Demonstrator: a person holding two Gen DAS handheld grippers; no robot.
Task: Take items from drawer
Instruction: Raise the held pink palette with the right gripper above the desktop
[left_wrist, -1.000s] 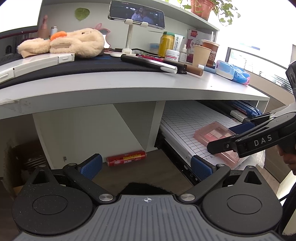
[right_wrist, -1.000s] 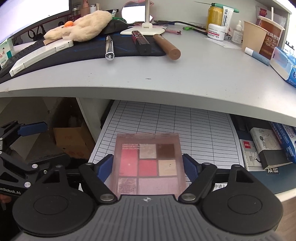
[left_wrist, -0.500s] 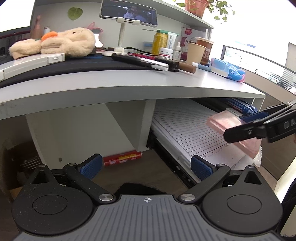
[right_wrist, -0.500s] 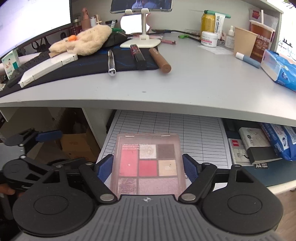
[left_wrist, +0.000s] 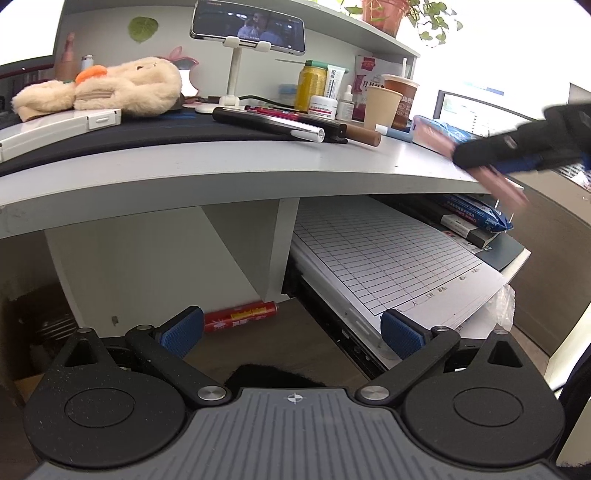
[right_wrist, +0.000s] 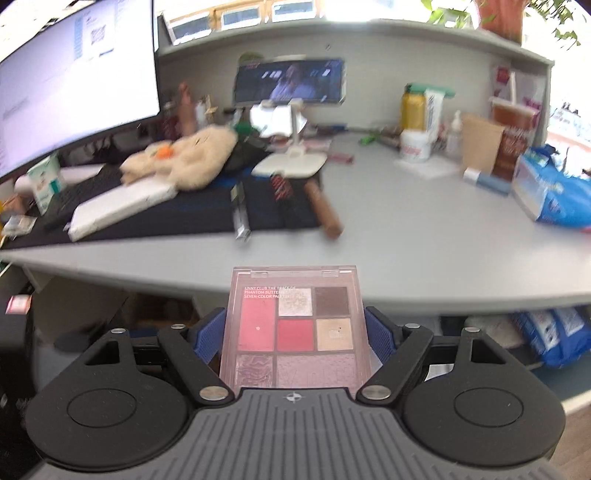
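Two fingers (right_wrist: 380, 332) clamp palette (right_wrist: 295, 328) — desk (right_wrist: 406, 236) edge just ahead.

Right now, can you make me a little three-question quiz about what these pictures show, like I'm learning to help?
1. True or false: the right gripper holds the eyeshadow palette between its fingers.
2. Which is held at desk height, clear of the drawer? A) the palette B) the red can C) the gridded sheet
3. Fill in: the left gripper is ____ and holds nothing.

Key:
1. True: a blue pad presses each side of the palette.
2. A: it sits at the edge of the desk, while the sheet lies in the drawer and the can lies on the floor.
3. Open.
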